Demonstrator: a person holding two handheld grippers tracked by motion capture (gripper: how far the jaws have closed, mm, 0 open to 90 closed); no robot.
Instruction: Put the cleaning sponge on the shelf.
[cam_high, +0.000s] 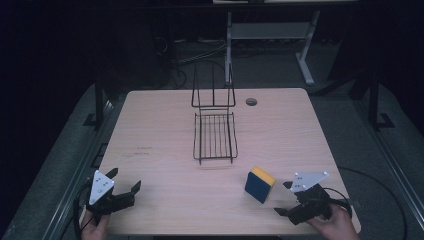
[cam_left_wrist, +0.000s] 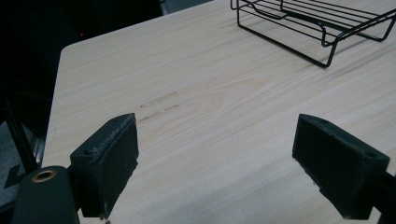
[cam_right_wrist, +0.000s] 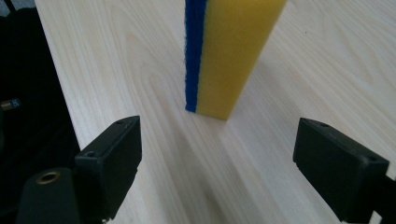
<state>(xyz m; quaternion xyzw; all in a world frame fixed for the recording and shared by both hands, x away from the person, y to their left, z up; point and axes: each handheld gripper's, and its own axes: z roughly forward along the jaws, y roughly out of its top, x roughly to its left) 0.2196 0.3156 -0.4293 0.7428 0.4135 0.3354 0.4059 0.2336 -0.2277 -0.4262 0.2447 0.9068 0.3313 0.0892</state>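
My right gripper (cam_high: 286, 198) sits low over the near right corner of the table (cam_high: 160, 120), held in my right hand (cam_high: 334, 223), and its jaws stand wide apart with nothing between them. In the right gripper view those jaws frame bare wood, and straight ahead of them, a little beyond the tips, stands the sponge (cam_right_wrist: 224, 51). It is up on one narrow edge, with its thin blue scouring layer to one side and the thick yellow foam beside it. I am near it but not touching it. From the high view the sponge (cam_high: 259, 183) stands just to the left of my right gripper, close to the near edge of the table, its blue face turned toward the camera and its yellow side on top.

My left gripper (cam_high: 126, 183) rests at the near left corner of the table, with my left hand (cam_high: 95, 226) behind it at the table's edge. Its jaws are also spread wide and hold nothing. The left gripper view looks along them over plain wood with a few faint scuff marks (cam_left_wrist: 159, 106).

Farther out, in the middle of the table, stands a black wire rack (cam_high: 215, 135), with a flat barred tray and an upright wire back on its far side. It is well apart from both grippers and from the sponge. A small round hole (cam_high: 251, 102) sits in the tabletop beyond the rack, toward the far edge.
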